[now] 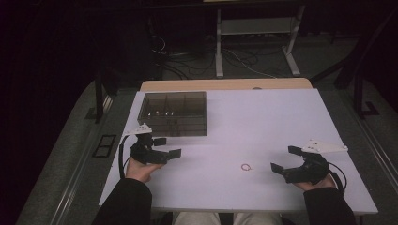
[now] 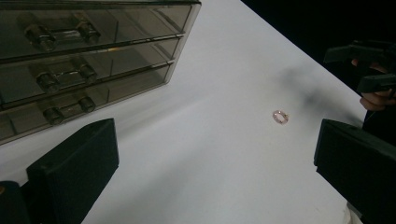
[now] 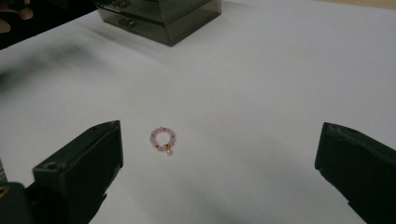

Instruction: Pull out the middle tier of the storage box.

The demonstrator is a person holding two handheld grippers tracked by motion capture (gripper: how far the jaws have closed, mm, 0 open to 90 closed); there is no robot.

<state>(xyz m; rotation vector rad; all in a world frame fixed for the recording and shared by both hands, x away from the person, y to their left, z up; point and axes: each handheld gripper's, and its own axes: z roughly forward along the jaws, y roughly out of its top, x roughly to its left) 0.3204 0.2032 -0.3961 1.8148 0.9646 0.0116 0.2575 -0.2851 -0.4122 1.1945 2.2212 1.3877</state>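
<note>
A dim room surrounds the white worktop point(image 1: 263, 122), with grey floor, loose cables point(image 1: 187, 58) and a white stand point(image 1: 256, 37) beyond its far edge, where a strip of wood point(image 1: 225, 85) shows. No writing or label can be read anywhere. At the worktop's far left sits a smoky clear drawer box point(image 1: 174, 113), three drawers with knob pairs, all shut. The left hand-held gripper point(image 1: 170, 146) rests just in front of the box, jaws spread apart and empty. The right hand-held gripper point(image 1: 284, 158) sits near the right edge, jaws also wide apart and empty. Between the two, nearer the right one, a small pink bead ring point(image 3: 163, 139) lies flat on the bare worktop, touching nothing.
</note>
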